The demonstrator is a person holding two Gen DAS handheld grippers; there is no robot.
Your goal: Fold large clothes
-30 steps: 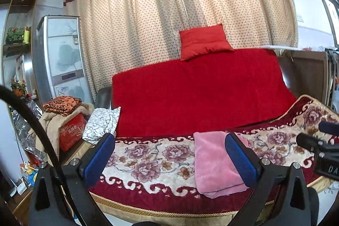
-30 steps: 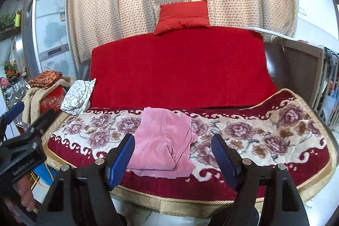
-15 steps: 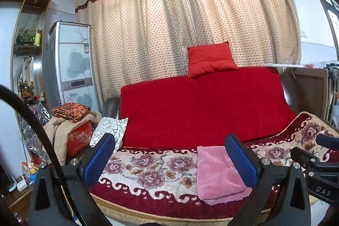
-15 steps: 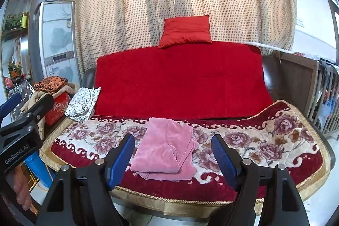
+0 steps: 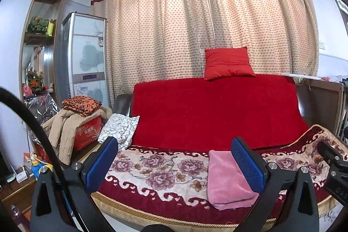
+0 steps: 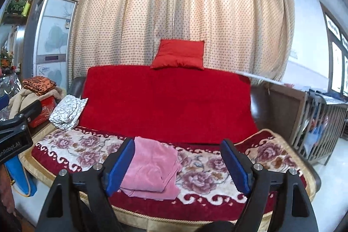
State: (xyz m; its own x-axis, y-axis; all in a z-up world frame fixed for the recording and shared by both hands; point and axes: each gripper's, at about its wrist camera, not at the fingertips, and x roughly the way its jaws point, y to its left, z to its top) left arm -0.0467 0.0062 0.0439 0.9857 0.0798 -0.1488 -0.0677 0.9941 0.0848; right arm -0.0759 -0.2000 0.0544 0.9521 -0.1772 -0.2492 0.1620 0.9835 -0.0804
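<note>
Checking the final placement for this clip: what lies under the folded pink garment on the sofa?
The folded pink velvety garment lies on the floral red-and-cream blanket covering the sofa seat. The blanket's pattern directly beneath it is hidden, as is the seat cushion underneath.

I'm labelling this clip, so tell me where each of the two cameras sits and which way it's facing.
Left wrist: on the left gripper, facing the sofa nearly level; both blue fingers show, spread and empty, the right gripper's tip at the right edge.
Right wrist: on the right gripper, facing the same sofa from further right; its jaws are opening, nothing gripped, the left gripper at the left edge.
Shared: folded pink garment, floral blanket, red cushion, dotted curtain.
</note>
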